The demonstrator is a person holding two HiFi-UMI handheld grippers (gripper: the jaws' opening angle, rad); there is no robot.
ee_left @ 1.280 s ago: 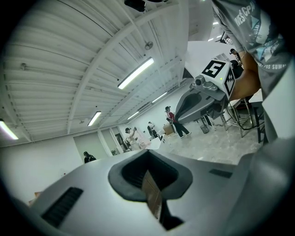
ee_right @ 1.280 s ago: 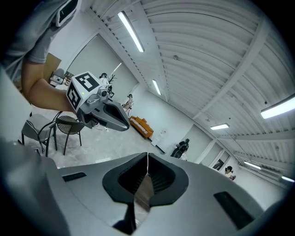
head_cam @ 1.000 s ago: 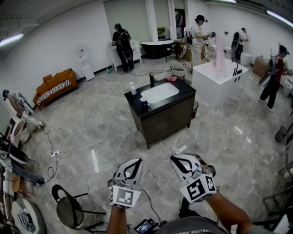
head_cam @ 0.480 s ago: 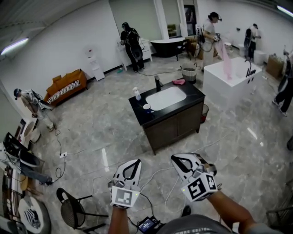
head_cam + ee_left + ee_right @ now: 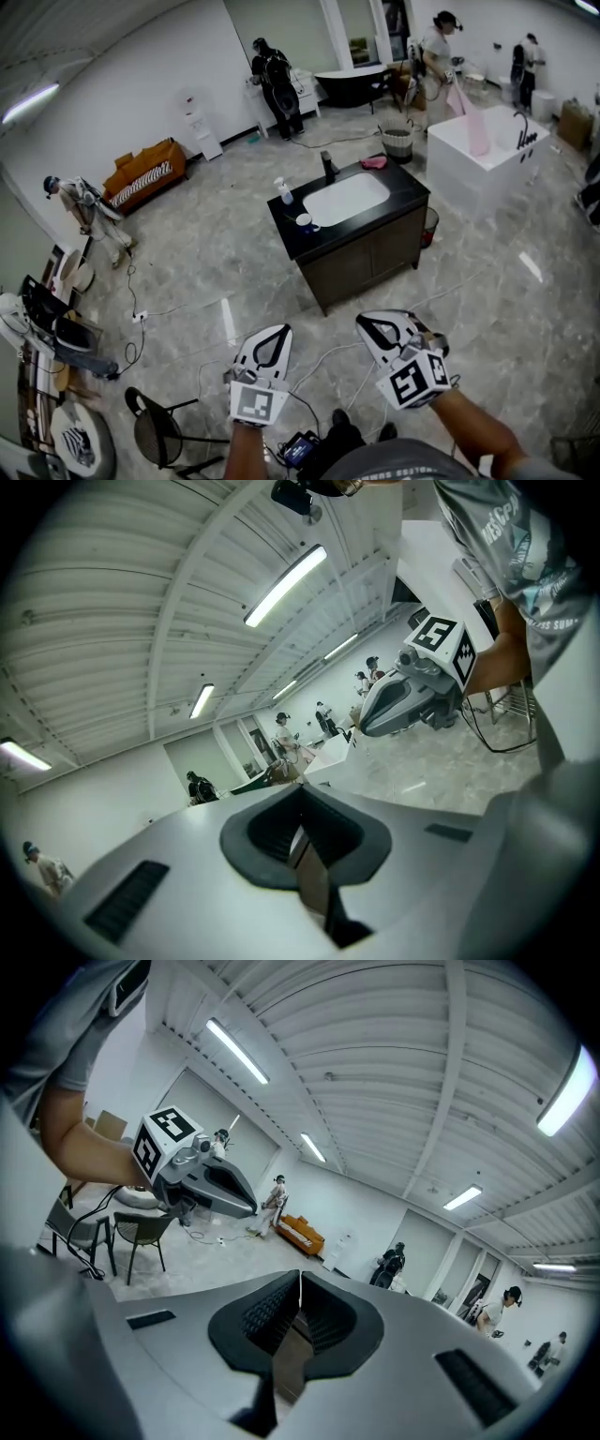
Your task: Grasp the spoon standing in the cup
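A: gripper status?

B: Left gripper [image 5: 273, 334]: jaws pressed together, nothing between them, confirmed in the left gripper view [image 5: 302, 795]. Right gripper [image 5: 369, 325]: same, tips touching and empty, per the right gripper view [image 5: 300, 1281]. Both are held low over the grey marble floor [image 5: 206, 272], side by side and apart, touching nothing.

A: target?

B: Small blue-and-white cup [image 5: 305, 223] sits near the left front corner of the black-topped counter [image 5: 405, 190], well apart from both grippers. Just behind it is a white spray bottle [image 5: 285, 191], and to its right the white oval basin [image 5: 347, 199]. The spoon is too small to make out at this range.

A: delta vs 1 s ago?

B: Grippers are unchanged: still shut, same spot at the bottom of the head view. The counter has slid a bit right in the frame. A person bending over [image 5: 82, 208] now shows at the left wall.
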